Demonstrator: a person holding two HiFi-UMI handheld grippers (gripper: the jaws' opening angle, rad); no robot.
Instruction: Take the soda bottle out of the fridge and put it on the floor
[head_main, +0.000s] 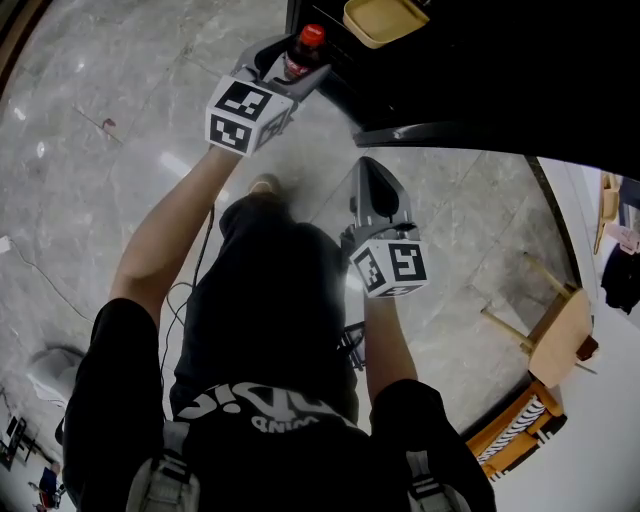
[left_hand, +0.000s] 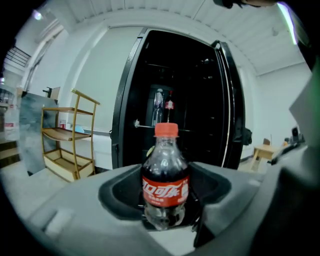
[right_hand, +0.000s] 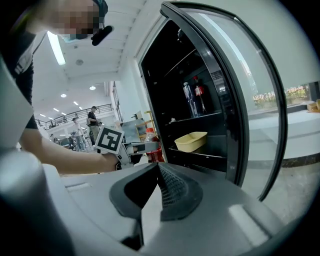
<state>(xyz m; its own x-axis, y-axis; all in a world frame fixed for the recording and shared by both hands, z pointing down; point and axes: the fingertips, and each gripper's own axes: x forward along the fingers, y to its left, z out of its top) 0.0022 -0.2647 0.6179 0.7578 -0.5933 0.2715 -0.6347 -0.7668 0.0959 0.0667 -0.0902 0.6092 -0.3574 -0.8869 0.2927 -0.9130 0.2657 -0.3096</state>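
My left gripper (left_hand: 165, 212) pinches the upright soda bottle (left_hand: 165, 182) by its lower body between its jaws, facing the open fridge (left_hand: 200, 90). My right gripper (right_hand: 158, 172) has its jaws pressed together, empty.

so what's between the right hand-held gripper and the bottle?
Only bare floor, seen in the head view. The left hand-held gripper holds the bottle, apart from the right hand-held gripper.
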